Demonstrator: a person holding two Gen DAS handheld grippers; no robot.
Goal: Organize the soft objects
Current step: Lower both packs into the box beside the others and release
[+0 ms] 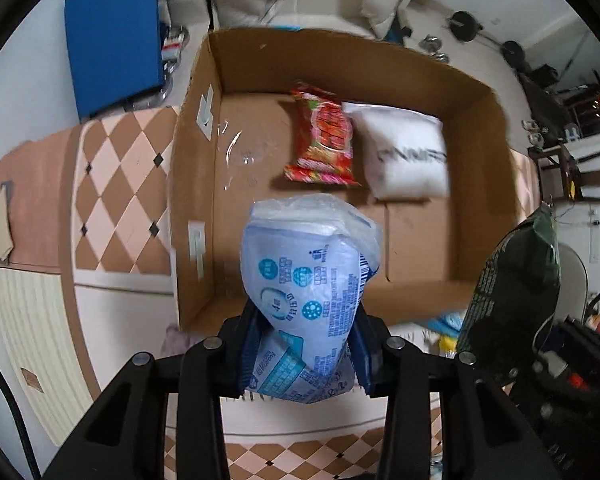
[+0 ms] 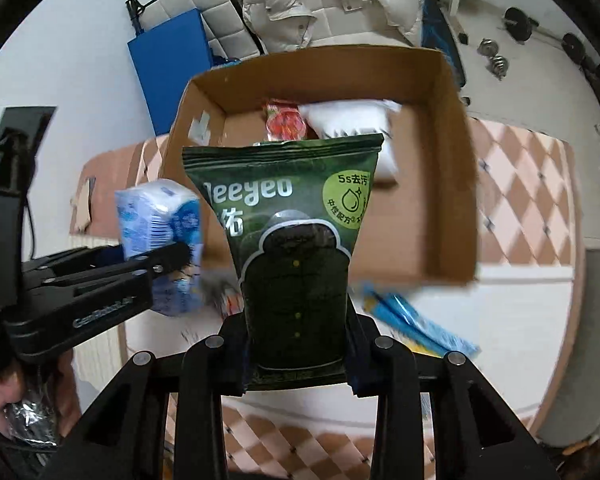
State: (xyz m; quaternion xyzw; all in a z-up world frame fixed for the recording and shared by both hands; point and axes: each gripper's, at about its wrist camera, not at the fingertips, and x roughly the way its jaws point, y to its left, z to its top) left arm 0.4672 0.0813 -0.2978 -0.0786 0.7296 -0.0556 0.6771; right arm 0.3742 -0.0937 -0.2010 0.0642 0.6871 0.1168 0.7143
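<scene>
My left gripper (image 1: 304,344) is clamped on a pale blue tissue pack (image 1: 308,276), held over the near wall of the cardboard box (image 1: 480,184). My right gripper (image 2: 296,344) is clamped on a dark green wipes pouch (image 2: 292,232). Red snack packet (image 1: 326,136) and white pillow pack (image 1: 404,152) lie side by side inside the box, touching.

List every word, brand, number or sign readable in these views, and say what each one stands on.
"eeyeo", first letter hidden: dark green plastic pouch in the right tool.
"5s去污": light green circle on that pouch.
"GenRobot.AI", faint: black body of the left tool.
Blurred, unreadable: blue print on the pale blue tissue pack, black lettering on the white pillow pack, red snack packet.
</scene>
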